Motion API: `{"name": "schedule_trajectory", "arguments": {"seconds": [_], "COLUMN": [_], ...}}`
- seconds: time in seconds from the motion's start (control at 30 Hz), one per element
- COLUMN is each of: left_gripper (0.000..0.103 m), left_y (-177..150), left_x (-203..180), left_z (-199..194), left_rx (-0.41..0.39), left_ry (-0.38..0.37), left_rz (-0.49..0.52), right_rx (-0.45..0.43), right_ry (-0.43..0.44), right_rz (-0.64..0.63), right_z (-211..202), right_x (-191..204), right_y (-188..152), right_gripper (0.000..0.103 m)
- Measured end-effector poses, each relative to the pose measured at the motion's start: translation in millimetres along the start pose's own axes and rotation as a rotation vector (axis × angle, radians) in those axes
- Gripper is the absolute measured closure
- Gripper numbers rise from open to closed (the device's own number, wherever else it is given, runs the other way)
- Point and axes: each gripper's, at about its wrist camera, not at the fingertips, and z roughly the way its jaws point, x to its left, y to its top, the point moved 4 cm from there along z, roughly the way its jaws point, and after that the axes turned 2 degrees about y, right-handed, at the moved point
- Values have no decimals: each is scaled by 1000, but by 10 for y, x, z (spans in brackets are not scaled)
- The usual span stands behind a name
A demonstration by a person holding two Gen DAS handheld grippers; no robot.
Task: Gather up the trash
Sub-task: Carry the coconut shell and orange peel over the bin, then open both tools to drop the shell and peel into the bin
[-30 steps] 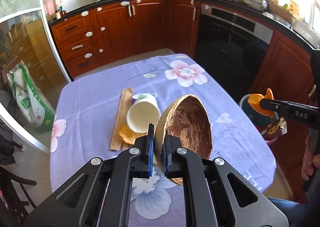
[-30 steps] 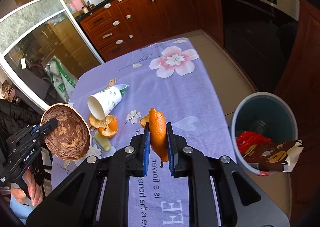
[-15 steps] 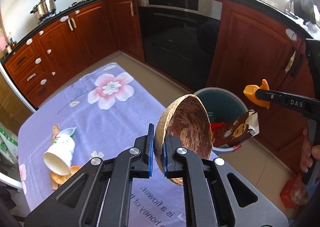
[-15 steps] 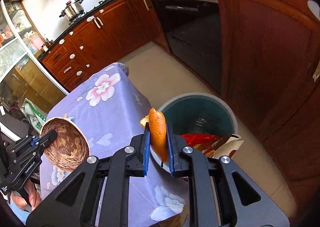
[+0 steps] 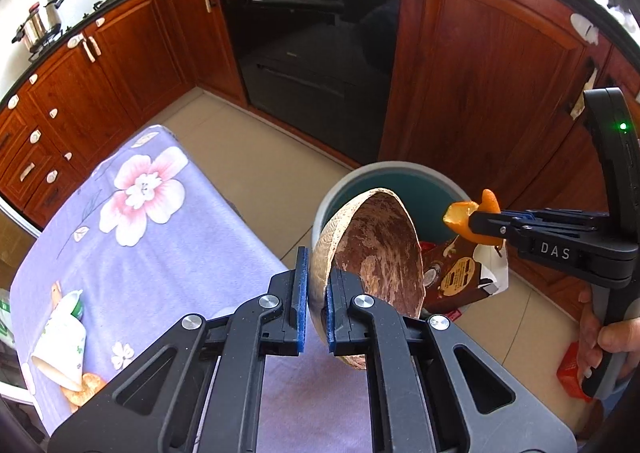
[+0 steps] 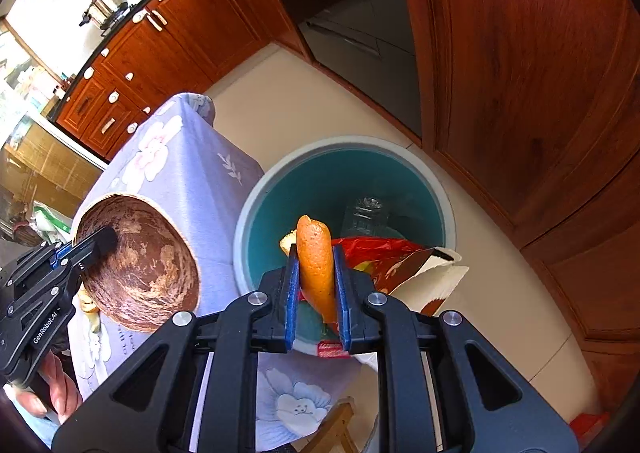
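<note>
Two grippers in view, each loaded. Left gripper (image 5: 314, 311): jaws narrow, clamped on the rim of a coconut shell half (image 5: 376, 265), hollow side turned toward the right gripper. Right gripper (image 6: 316, 293): jaws narrow, clamped on a strip of orange peel (image 6: 316, 265) standing upright between the pads. Change from a second ago: both grippers have swung off the tabletop (image 5: 168, 253) toward the trash bin (image 6: 440, 197); earlier the left camera faced the paper cup and peel across the cloth with the bin only a sliver at the edge, now the bin fills the middle of both views. The grips are unchanged. Position: the peel hangs over the bin's near rim, above the teal interior; the shell sits over the tabletop's corner beside the bin, in the left view overlapping the bin's near-left rim. Bin contents: a red wrapper (image 6: 372, 249), a brown-and-white carton (image 6: 436, 273) leaning out over the rim, a clear jar (image 6: 366, 213) deeper in. Left on the tabletop: a paper cup (image 5: 62, 345) lying on its side, touching orange peel pieces (image 5: 86, 389) near the edge. Open room: bare tiled floor (image 5: 260, 161) between tabletop, bin and wooden cabinets (image 5: 488, 93); the bin stands just beside the tabletop's corner, near the cabinet front.
</note>
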Motion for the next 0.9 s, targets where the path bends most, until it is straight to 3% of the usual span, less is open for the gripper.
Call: {"name": "schedule_trajectory", "arguments": {"seconds": [0.17, 0.4, 0.47, 0.57, 0.7, 0.9], "left_gripper": [95, 95, 95, 95, 95, 95], "left_y": [35, 55, 50, 48, 34, 12], "left_x": [-89, -149, -160, -211, -251, -258], "left_z": [190, 357, 392, 457, 547, 691], "left_rx": [29, 55, 61, 72, 84, 102], "left_ry": [-6, -11, -15, -20, -28, -31], "left_rz": [12, 15, 18, 25, 39, 53], "right_rx": [17, 2, 4, -14, -25, -29], "right_ry": [2, 10, 15, 7, -2, -8], "right_rz": [6, 38, 42, 48, 53, 63], "right_z": [122, 153, 153, 121, 86, 76], "right_x": [-106, -199, -211, -221, -243, -294], "right_y": [50, 102, 122, 144, 178, 224], "right_gripper": [86, 53, 53, 36, 29, 29]}}
